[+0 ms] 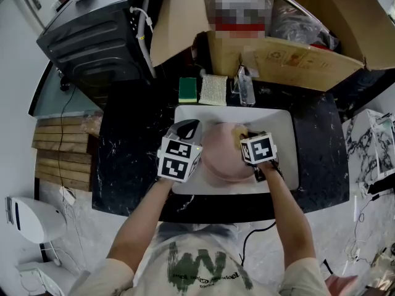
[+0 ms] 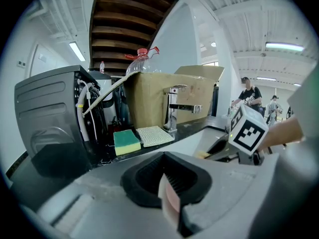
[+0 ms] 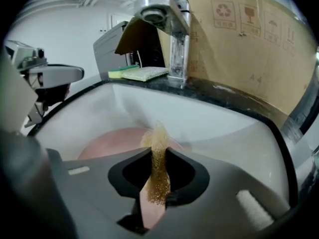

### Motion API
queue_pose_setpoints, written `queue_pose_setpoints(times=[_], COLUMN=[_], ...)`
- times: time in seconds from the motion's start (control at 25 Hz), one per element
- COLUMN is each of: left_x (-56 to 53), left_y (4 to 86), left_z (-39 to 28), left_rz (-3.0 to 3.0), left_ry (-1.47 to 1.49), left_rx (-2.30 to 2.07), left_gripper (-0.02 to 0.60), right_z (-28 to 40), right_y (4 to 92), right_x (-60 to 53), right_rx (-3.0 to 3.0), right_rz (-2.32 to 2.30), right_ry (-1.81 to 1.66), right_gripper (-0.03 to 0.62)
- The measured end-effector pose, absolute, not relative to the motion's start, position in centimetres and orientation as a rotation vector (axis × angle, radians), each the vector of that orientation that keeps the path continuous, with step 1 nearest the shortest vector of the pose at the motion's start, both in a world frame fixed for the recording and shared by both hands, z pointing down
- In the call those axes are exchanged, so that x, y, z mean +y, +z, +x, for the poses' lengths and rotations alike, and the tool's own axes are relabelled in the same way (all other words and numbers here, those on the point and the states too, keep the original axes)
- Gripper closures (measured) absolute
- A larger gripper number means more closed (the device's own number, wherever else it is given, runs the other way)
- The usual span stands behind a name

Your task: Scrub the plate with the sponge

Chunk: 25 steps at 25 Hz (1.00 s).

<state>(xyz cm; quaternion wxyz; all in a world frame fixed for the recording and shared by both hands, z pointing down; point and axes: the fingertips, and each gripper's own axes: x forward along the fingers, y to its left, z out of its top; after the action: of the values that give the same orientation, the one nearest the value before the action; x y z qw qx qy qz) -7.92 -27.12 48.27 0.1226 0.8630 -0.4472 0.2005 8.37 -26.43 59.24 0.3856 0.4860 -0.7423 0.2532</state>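
**Dark stone desk with a white sink: two hand-held grippers work on a pink plate**

A dark marbled desk (image 1: 123, 159) holds a white rectangular sink (image 1: 285, 128). A black appliance (image 1: 92, 36) stands well beyond the left gripper. An open cardboard box (image 1: 296, 54) rises behind the tap (image 1: 244, 86), straight ahead of the right gripper.

The left gripper (image 1: 189, 128) is closed onto the near-left rim of the plate (image 1: 222, 158). Its own view shows the thin pink edge pinched between the two dark pads, steadying the plate in the sink.

The right gripper (image 1: 245, 137) is clamped tight on a tan, coarse sponge (image 3: 158, 169), squeezed to a narrow strip between the pads. The sponge's free end sticks out past the jaws toward the plate. The plate lies just below and ahead of this gripper, between the two grippers. The sponge seems to meet the plate's far-right part, though contact cannot be confirmed.

Across the sink rim, ahead of the left gripper, a green and yellow sponge (image 1: 187, 89) and a white mesh pad (image 1: 213, 90) lie side by side, unused.

As for progress, both grasps are made and the sponge is at the plate, so scrubbing looks under way. No foam, running water or dirt can be seen. The plate surface looks evenly pink, so the pictures do not show how much has been scrubbed. Most of the plate's face likely remains to be covered.
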Motion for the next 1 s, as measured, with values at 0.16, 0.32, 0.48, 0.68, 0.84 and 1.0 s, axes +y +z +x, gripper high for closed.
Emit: queue_pose_setpoints(times=[0.16, 0.32, 0.48, 0.68, 0.84, 1.0], left_x=[-27.0, -27.0, -26.9, -26.7, -26.6, -26.6], left_y=[48.3, 48.3, 48.2, 48.4, 48.6, 48.7], left_z=[-8.4, -9.0, -9.3, -9.4, -9.5, -9.5], left_rz=[2.510, 2.505, 2.503, 2.500, 2.496, 2.497], left_ry=[0.586, 0.581, 0.578, 0.581, 0.585, 0.589], left_rx=[-1.313, -1.326, -1.332, -1.329, -1.327, -1.325], left_gripper=[0.581, 0.581, 0.581, 0.581, 0.581, 0.581], right_z=[4.9, 1.8, -0.5, -2.6, -3.2, -2.9], right_y=[58.2, 58.2, 58.8, 60.2, 61.5, 62.4], right_x=[-26.2, -25.4, -24.5, -23.5, -22.6, -22.3], right_rx=[-1.976, -2.023, -2.047, -2.032, -1.985, -1.944], right_rz=[1.131, 1.038, 0.978, 0.916, 0.894, 0.894], right_ry=[0.665, 0.732, 0.823, 0.886, 0.934, 0.897], right_gripper=[0.525, 0.525, 0.525, 0.525, 0.526, 0.526])
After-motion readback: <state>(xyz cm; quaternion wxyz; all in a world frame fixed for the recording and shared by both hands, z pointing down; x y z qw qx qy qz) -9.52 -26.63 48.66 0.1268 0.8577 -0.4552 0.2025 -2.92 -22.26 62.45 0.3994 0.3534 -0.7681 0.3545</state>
